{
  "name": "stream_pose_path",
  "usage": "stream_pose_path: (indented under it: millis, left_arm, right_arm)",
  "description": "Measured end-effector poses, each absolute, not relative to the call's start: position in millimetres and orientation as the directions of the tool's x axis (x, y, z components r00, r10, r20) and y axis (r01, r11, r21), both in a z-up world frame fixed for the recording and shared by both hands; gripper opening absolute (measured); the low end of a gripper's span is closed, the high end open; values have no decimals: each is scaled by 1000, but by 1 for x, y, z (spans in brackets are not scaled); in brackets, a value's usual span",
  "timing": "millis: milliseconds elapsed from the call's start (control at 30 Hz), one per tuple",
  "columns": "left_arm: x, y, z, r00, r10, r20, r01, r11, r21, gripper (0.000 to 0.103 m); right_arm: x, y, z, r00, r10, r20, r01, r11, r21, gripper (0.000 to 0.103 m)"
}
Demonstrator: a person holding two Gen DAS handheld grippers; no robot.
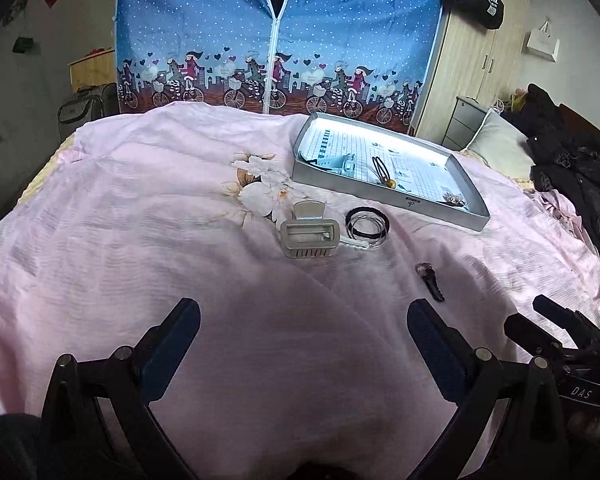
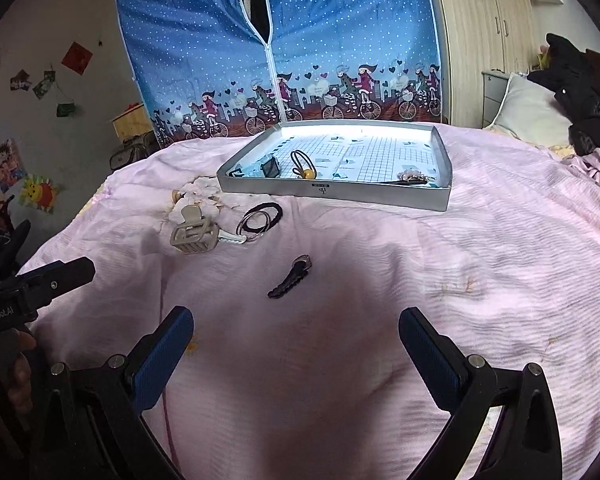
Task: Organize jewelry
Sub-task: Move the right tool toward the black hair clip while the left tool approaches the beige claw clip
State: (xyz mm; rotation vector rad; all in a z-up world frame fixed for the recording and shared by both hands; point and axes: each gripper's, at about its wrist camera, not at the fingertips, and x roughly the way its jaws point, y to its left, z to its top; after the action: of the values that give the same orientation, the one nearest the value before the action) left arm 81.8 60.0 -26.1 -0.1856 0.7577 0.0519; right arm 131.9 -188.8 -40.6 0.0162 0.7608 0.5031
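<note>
Pink bedding (image 2: 480, 240) carries the unsorted pieces: a beige claw clip (image 1: 309, 236), looped hair ties (image 1: 367, 225) touching it, and a dark scalloped clip (image 2: 289, 278) nearer the grippers, all short of the grey tray (image 2: 380, 196). Left gripper (image 1: 303, 330) and right gripper (image 2: 296, 332) hover wide open, holding nothing. Soft, creased fabric could let the flat clip sink or slide, and fingers might pinch cloth instead.

Bare pink bedsheet (image 2: 300, 360) ahead of my jaws; black snap clip (image 2: 289, 277) first in path; beige claw clip (image 2: 192, 232), hair ties (image 2: 260, 218) beyond; grey tray (image 2: 332, 192) blocks far side.
</note>
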Motion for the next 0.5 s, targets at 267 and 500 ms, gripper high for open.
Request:
stream_pose_path:
  millis: [267, 500]
  left_arm:
    - [130, 84, -24, 660, -146, -737, -73, 964, -257, 102]
    - [182, 79, -39, 608, -172, -775, -8, 975, -222, 101]
  right_arm:
    - [163, -177, -49, 571, 440, -693, -447, 875, 187, 103]
    - [195, -158, -62, 520, 462, -718, -492, 849, 191, 70]
